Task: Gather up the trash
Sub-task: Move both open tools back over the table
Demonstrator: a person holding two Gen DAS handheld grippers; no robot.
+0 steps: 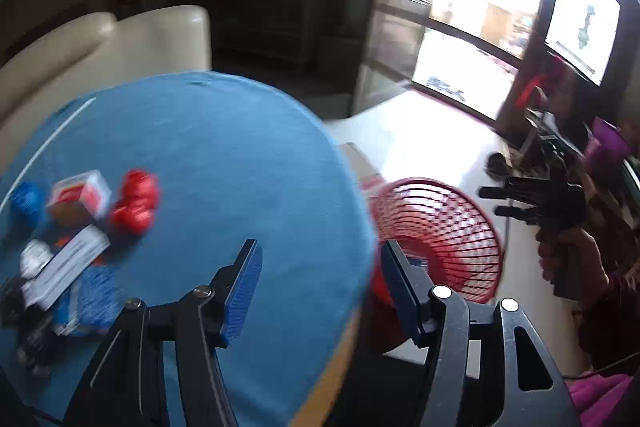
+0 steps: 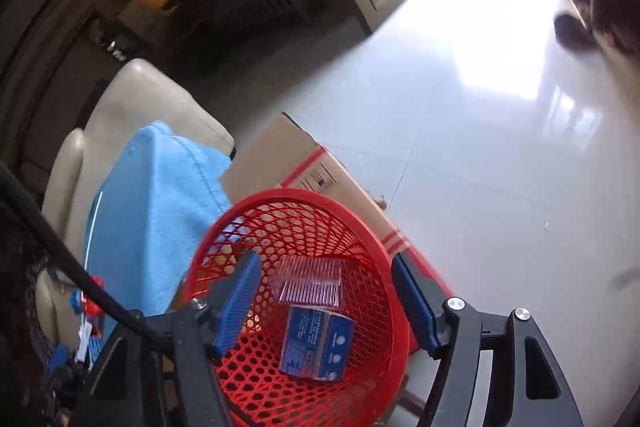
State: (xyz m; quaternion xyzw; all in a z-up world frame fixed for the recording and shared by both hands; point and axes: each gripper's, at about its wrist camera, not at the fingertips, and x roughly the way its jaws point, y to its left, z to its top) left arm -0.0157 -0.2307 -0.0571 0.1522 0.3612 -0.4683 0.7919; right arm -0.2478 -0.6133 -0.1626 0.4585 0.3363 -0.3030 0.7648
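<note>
Left gripper: fingers parted, blue ribbed pads facing each other, nothing between them; black linkage arms with silver pivot pins behind. Below, a round surface draped in blue cloth, its edge crossing the gap between the pads.

Lower left of the left wrist view: a blurred heap of trash on the cloth. Crumpled red wrapper, glossy and puffy. Small white and red carton just beside it. Crumpled blue wrapper further left. White paper slip lying flat over a blue packet. Dark items at the frame's bottom left, too smeared to identify.

Right gripper: fingers likewise apart and empty, poised over the mouth of a red basket of plastic lattice, round and tapering. Inside it, a clear ridged plastic tray and a blue printed box resting on the mesh bottom.

Behind the basket, a brown cardboard box with red stripes, partly hidden by the rim. Glossy white tiled floor to the right, glare washing out detail. Cream padded sofa at left, cut off by the cloth.

Right edge of the left wrist view: a hand gripping the other tool's dark handle.
</note>
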